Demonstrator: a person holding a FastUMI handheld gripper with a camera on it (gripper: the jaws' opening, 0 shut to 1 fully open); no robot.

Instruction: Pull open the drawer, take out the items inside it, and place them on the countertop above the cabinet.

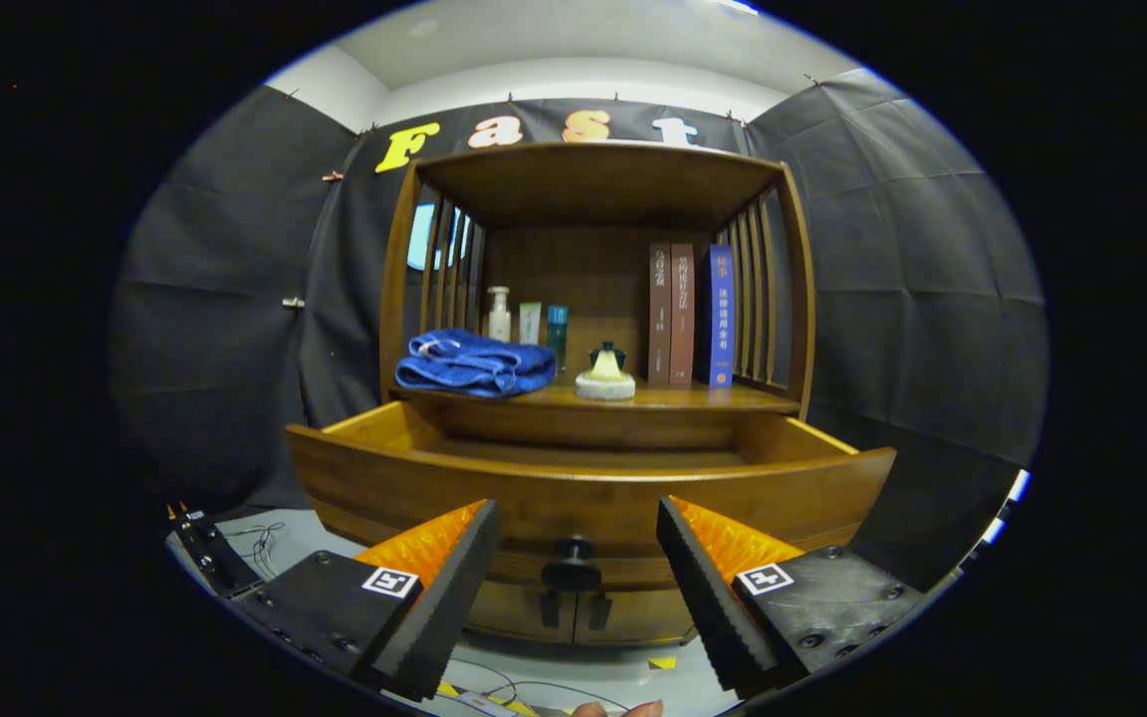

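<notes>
Tongs (578, 573): spread wide, holding nothing, both black ribbed fingers (439, 597) with orange backing apart from the cabinet, hanging in front of the drawer face.
Drawer (588, 488): pulled well out of the wooden cabinet (593, 179), curved front facing the tongs; inside hidden behind the front panel, contents impossible to tell.
Drawer knob (572, 565): round, black, on the lower middle of the drawer front, seen in the gap between the two fingers, untouched.
Bench (693, 398): wooden top just above and behind the open drawer, roofed by the cabinet's upper shelf, slatted sides left and right.
Blue towel (474, 362): folded, at the left front edge of the bench.
Bottles (500, 314): a white pump bottle, a pale tube and a teal bottle upright behind the towel, near the back left corner.
Small pot on a round pad (605, 373): dark lidded top, pale body, near the middle of the bench's front edge.
Books (691, 314): two brown and one blue, upright, side by side toward the back right corner.
Lower doors (573, 609): two small dark handles just beneath the knob.
Fingertips of a person (618, 709): just visible below the tongs.
</notes>
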